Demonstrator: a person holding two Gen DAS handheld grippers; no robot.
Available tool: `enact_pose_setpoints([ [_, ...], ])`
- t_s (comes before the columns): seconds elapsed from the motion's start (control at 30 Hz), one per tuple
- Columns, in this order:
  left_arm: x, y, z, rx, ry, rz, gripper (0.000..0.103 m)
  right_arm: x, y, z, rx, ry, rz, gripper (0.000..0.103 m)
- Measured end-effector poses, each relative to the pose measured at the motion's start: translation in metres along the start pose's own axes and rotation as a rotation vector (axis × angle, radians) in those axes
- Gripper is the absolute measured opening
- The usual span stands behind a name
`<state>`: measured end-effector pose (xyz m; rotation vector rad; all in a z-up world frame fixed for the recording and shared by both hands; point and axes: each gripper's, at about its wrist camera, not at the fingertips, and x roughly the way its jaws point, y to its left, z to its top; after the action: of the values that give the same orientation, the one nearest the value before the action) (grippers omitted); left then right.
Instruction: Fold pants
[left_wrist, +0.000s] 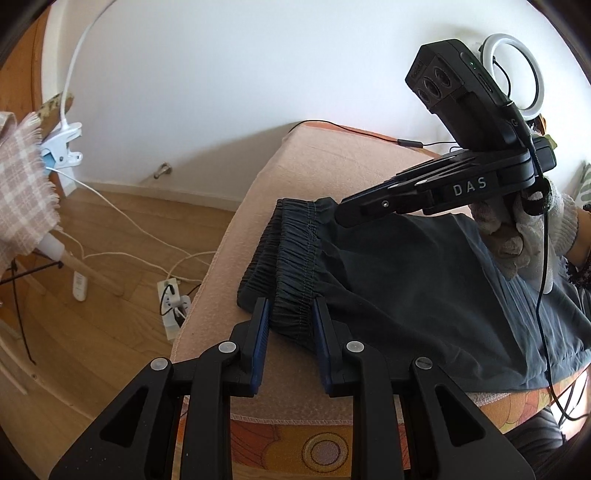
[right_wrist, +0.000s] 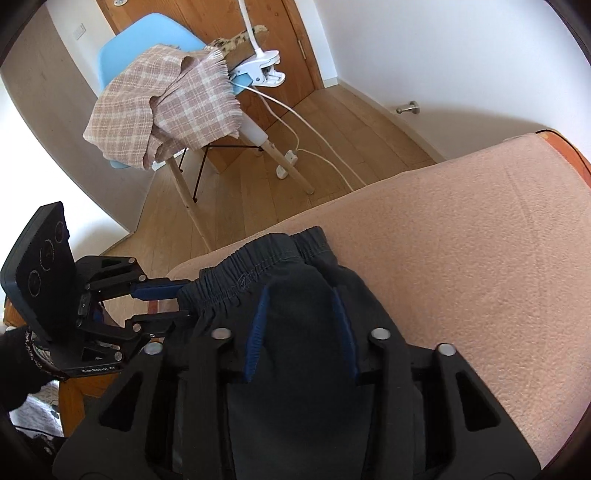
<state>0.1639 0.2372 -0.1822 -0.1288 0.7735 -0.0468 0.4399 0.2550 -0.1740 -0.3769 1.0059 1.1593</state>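
Dark grey pants (left_wrist: 388, 273) lie on a peach blanket (left_wrist: 303, 173), elastic waistband (left_wrist: 291, 251) toward the left edge. My left gripper (left_wrist: 290, 314) is open, its blue pads either side of the waistband's near corner. It also shows in the right wrist view (right_wrist: 181, 301) at the waistband end. My right gripper (right_wrist: 301, 306) is open, with a raised hump of the pants (right_wrist: 295, 332) between its blue pads. From the left wrist view the right gripper's tip (left_wrist: 343, 216) sits on the far part of the waistband.
A blue chair (right_wrist: 147, 48) draped with a checked cloth (right_wrist: 166, 99) stands on the wooden floor left of the bed. A white clip lamp (right_wrist: 264, 72), white cables and a power strip (left_wrist: 173, 306) lie on the floor. A ring light (left_wrist: 515, 70) stands behind.
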Motion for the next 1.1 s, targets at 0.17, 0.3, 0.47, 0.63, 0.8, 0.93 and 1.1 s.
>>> enact_pose_setpoints([
  [0.17, -0.002, 0.003, 0.009, 0.014, -0.019, 0.005, 0.019, -0.005, 0.013, -0.004, -0.058, -0.001, 0.0, 0.002],
  [0.3, -0.002, 0.011, 0.022, 0.022, -0.038, 0.033, 0.008, -0.025, 0.012, 0.004, -0.059, -0.075, -0.059, 0.002],
  [0.47, 0.013, 0.033, 0.021, -0.053, -0.003, 0.008, 0.008, -0.02, -0.003, 0.013, 0.018, -0.087, -0.066, 0.002],
  [0.63, -0.003, 0.034, 0.015, -0.062, -0.039, 0.026, 0.008, -0.005, -0.013, 0.008, 0.058, -0.049, -0.033, 0.038],
  [0.8, -0.02, 0.027, 0.01, -0.093, -0.067, -0.005, 0.008, -0.001, -0.008, 0.001, 0.034, -0.04, -0.01, 0.01],
  [0.93, -0.023, 0.013, 0.011, -0.06, -0.063, -0.027, 0.008, -0.013, 0.008, 0.003, -0.035, -0.079, -0.067, 0.002],
  [1.1, -0.008, 0.005, 0.015, -0.037, -0.033, -0.025, 0.008, -0.025, 0.005, 0.011, -0.011, -0.136, -0.122, 0.002],
])
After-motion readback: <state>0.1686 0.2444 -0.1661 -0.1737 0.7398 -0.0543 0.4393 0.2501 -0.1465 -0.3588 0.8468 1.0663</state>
